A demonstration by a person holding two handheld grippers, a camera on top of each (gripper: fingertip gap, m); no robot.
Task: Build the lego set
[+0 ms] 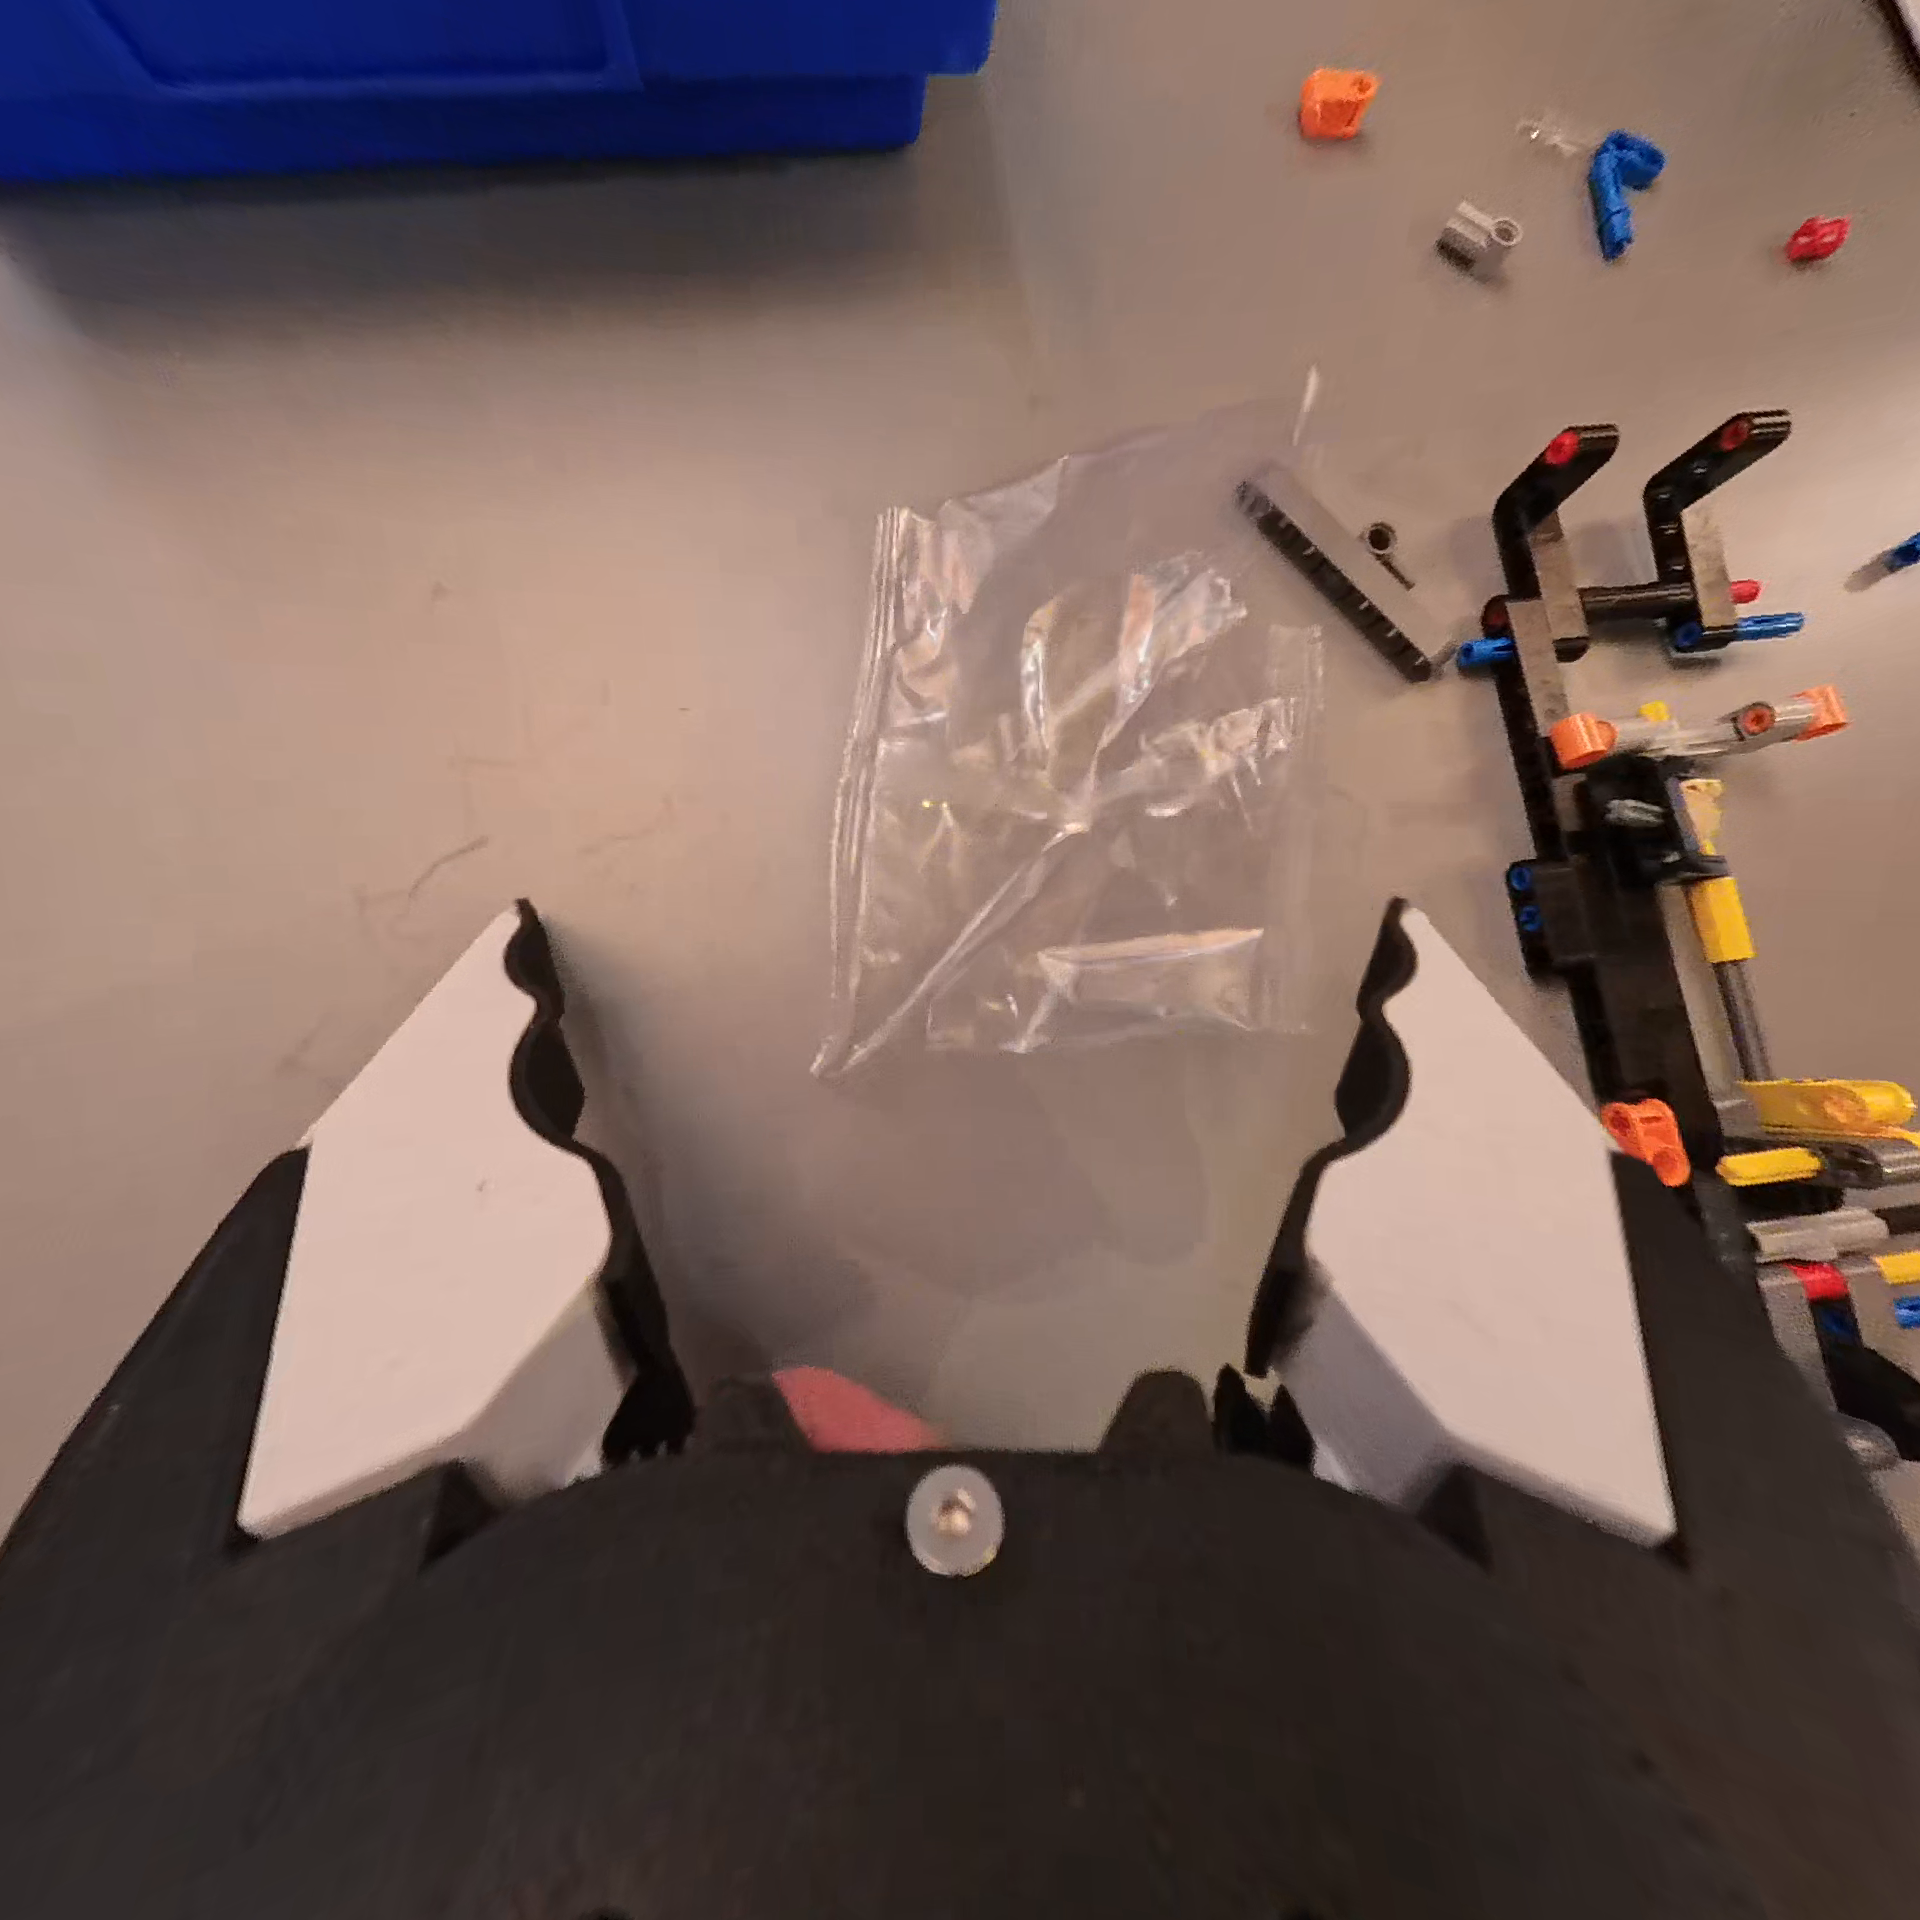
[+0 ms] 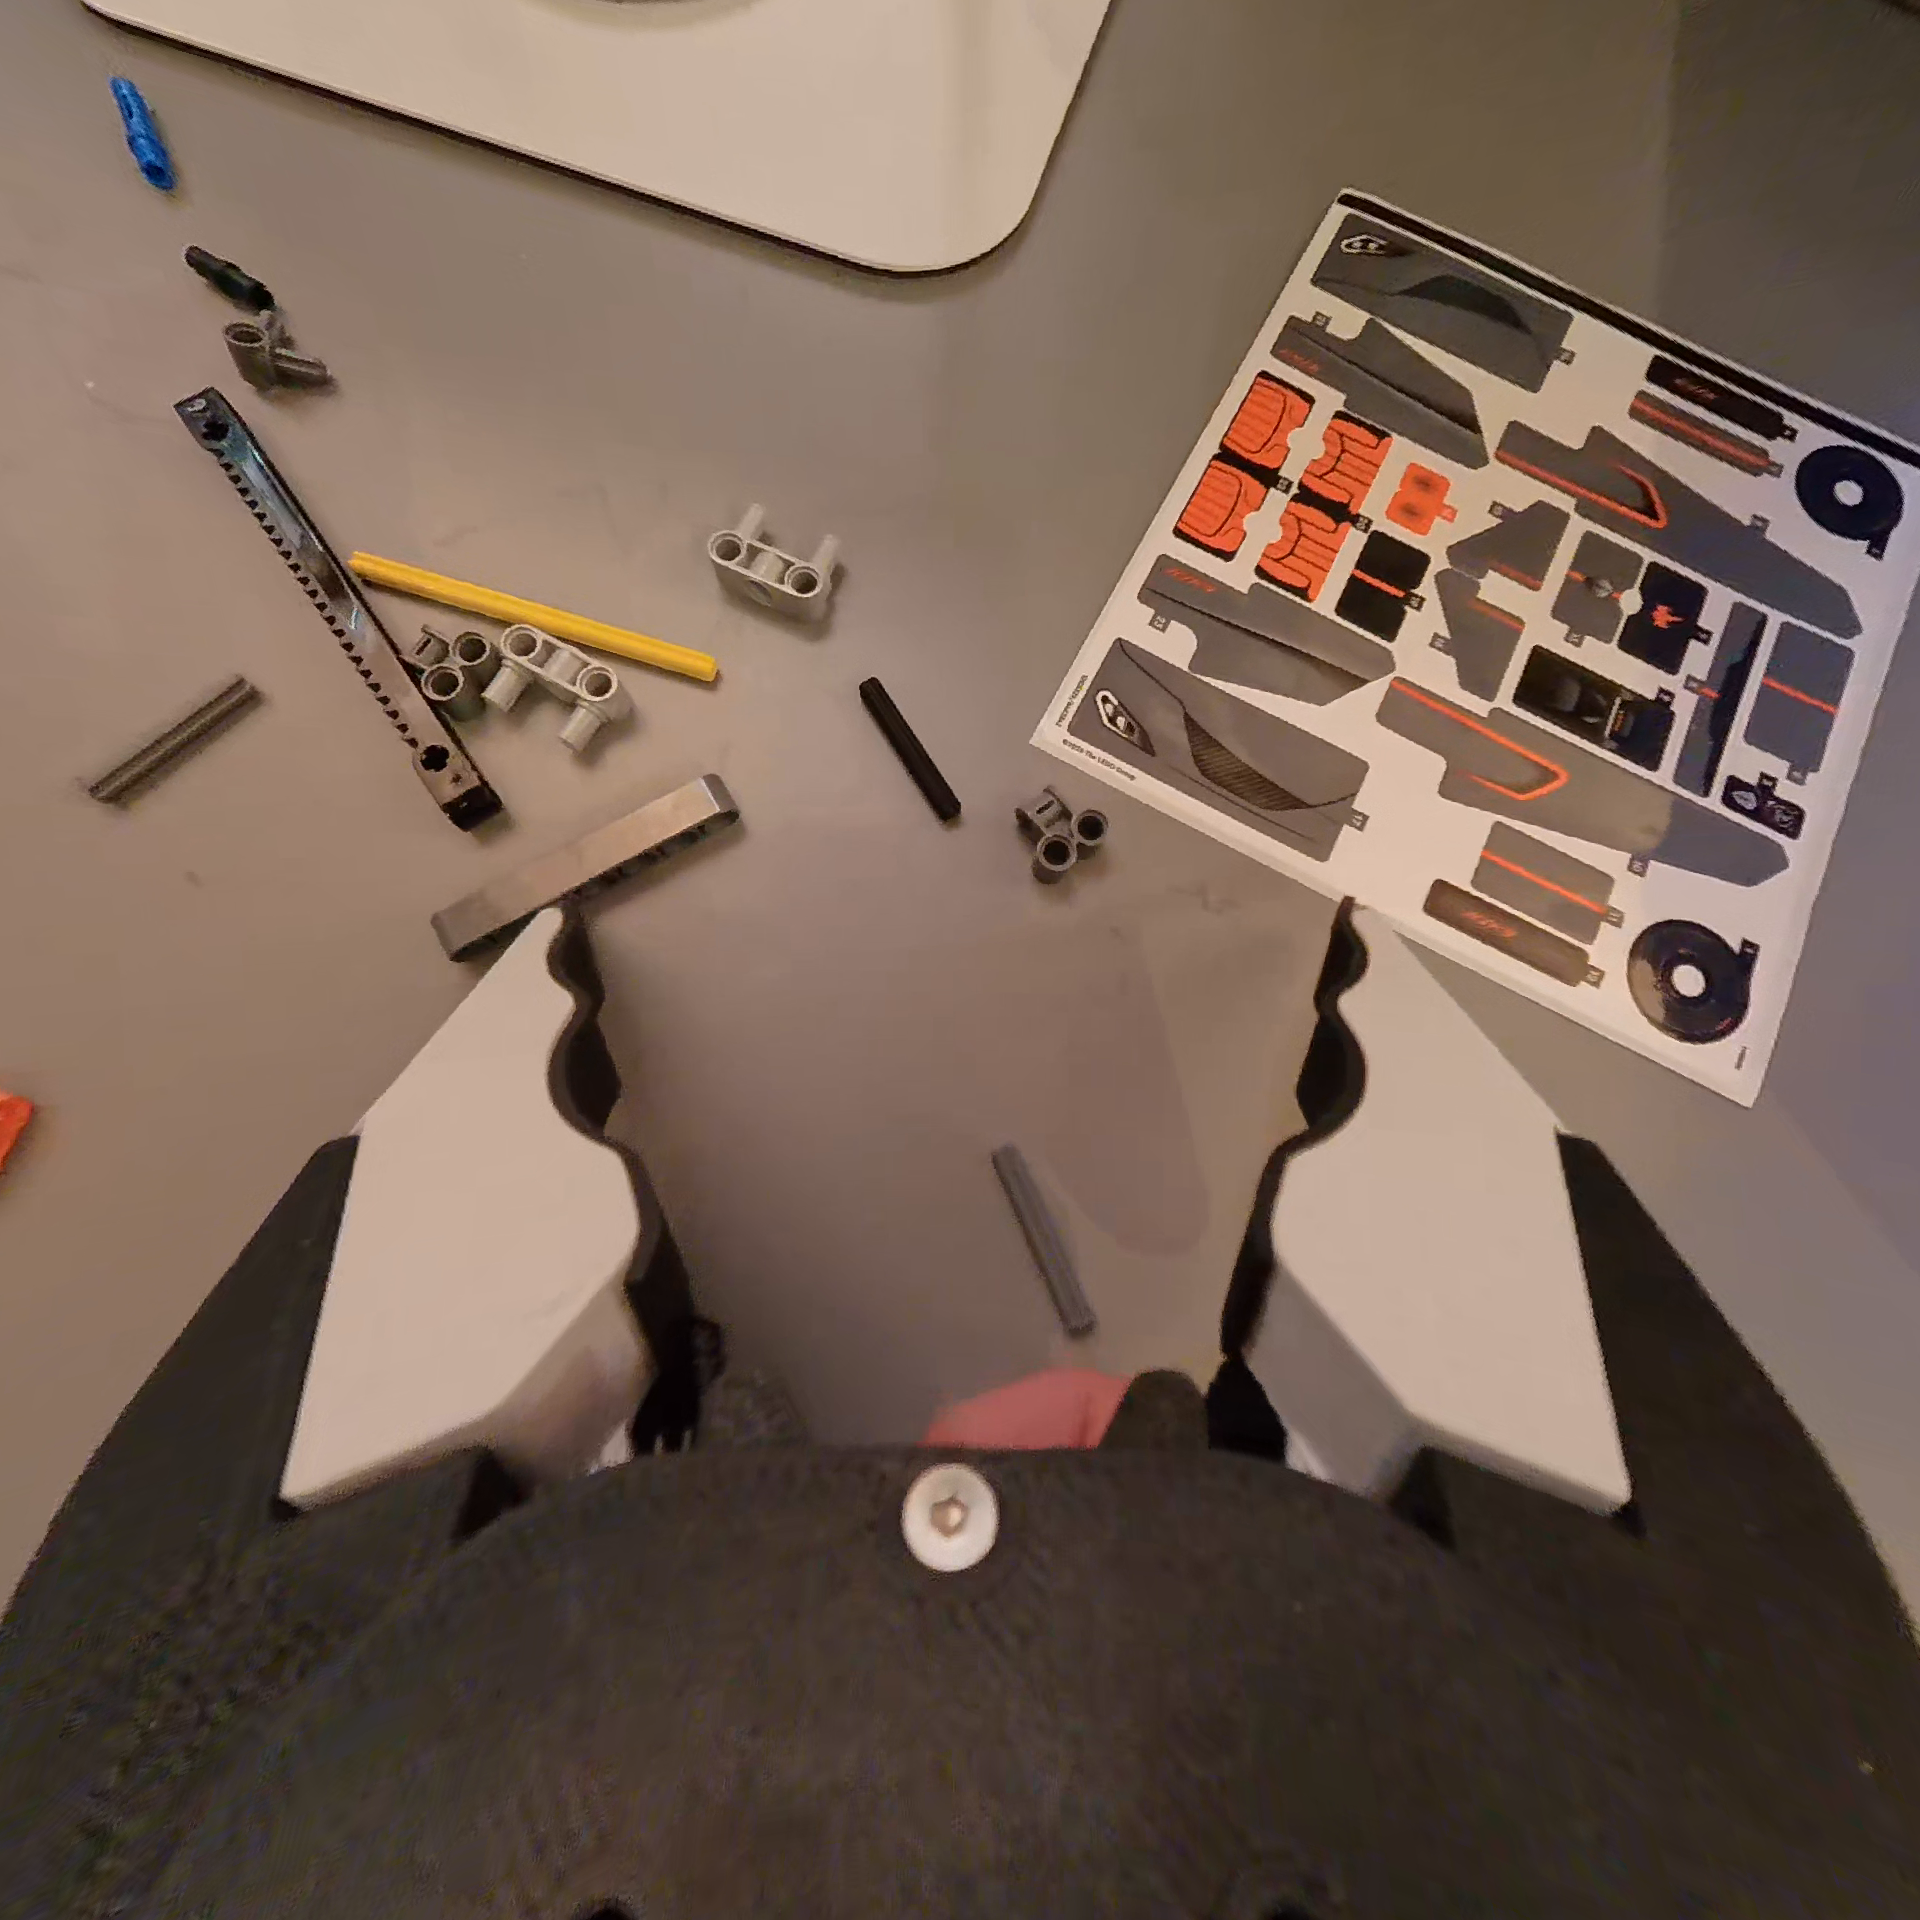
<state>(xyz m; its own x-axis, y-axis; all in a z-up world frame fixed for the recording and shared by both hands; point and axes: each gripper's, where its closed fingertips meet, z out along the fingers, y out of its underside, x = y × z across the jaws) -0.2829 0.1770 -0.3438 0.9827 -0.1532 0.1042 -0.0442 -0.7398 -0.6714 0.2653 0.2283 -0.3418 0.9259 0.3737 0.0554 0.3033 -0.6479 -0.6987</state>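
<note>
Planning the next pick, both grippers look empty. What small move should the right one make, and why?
Probably lower the right gripper onto the short grey axle lying loose on the table between its open fingers. It holds nothing, and that axle is the nearest free piece, apart from the others.

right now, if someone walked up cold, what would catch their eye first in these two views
In the right wrist view, the sticker sheet with orange and dark grey shapes lies flat at the right, across from loose pieces such as a yellow axle. In the left wrist view, the half-built black lego frame runs down the right edge, a crumpled clear plastic bag sits ahead of the open left gripper, and a blue bin fills the top left.
</note>
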